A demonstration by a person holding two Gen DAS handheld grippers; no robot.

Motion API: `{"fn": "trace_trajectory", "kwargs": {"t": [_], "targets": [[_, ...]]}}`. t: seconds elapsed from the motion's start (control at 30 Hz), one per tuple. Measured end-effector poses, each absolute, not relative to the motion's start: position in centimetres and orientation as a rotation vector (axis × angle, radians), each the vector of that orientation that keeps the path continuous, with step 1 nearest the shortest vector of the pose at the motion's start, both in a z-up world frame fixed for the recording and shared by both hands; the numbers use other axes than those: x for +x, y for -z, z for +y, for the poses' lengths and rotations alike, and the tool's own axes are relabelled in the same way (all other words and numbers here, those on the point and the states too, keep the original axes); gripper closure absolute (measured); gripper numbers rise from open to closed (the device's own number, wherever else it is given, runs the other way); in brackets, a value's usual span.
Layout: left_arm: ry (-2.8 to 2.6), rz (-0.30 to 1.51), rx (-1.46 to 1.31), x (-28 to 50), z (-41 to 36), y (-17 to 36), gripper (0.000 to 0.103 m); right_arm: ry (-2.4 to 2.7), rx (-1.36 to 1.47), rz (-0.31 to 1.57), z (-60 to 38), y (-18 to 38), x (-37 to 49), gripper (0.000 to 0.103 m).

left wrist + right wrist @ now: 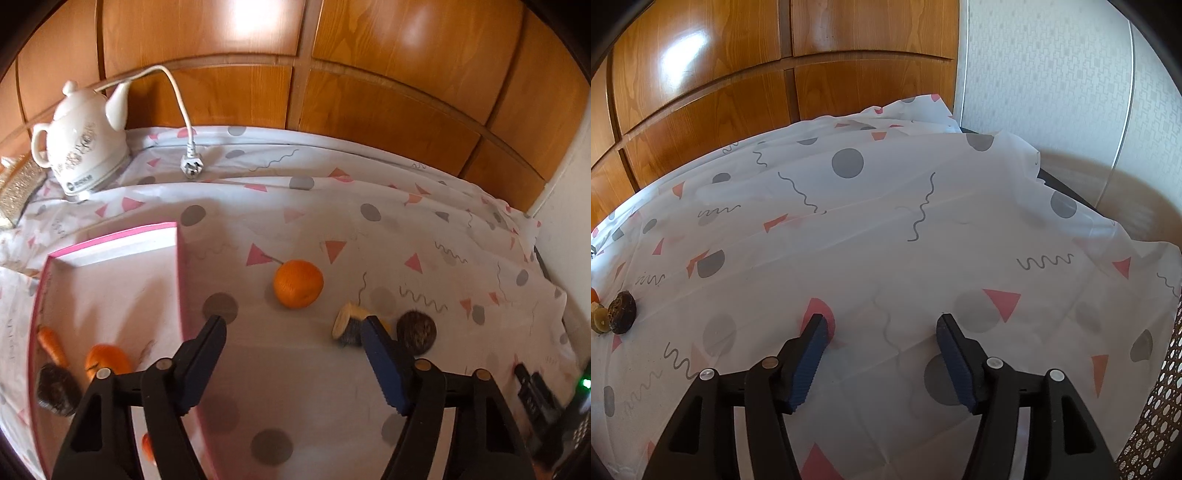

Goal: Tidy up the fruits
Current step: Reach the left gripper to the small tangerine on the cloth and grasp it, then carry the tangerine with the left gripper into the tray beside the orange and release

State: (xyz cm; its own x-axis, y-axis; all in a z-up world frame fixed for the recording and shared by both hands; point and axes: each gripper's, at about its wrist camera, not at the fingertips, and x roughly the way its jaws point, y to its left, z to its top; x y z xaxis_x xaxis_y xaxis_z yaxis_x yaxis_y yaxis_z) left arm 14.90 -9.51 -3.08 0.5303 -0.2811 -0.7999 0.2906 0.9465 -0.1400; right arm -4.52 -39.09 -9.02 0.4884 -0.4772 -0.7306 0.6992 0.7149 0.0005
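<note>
Left gripper: matte black plastic frame, two angular arms with triangular cut-outs. Each arm carries round pivot pins, silver and brass-toned. Fingers end in dark blue ribbed pads with serrated edges. Right gripper: identical build, black arms, silver and brass pivot pins, blue ridged pads. No cables or markings visible on either.
</note>
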Motion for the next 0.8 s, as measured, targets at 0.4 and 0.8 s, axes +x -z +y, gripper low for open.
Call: {"fn": "trace_trajectory", "kwargs": {"t": [0.4,0.8], "targets": [[0.277,1.027,0.014,20.9,-12.0,6.7,0.048,0.731,0.315,0.781,-39.0,9.0,-4.4,0.039],[0.313,0.939,-0.030,17.4,-10.1,4.7,0.063,0.737,0.305,0.792,-38.9,9.0,-4.1,0.039]]}}
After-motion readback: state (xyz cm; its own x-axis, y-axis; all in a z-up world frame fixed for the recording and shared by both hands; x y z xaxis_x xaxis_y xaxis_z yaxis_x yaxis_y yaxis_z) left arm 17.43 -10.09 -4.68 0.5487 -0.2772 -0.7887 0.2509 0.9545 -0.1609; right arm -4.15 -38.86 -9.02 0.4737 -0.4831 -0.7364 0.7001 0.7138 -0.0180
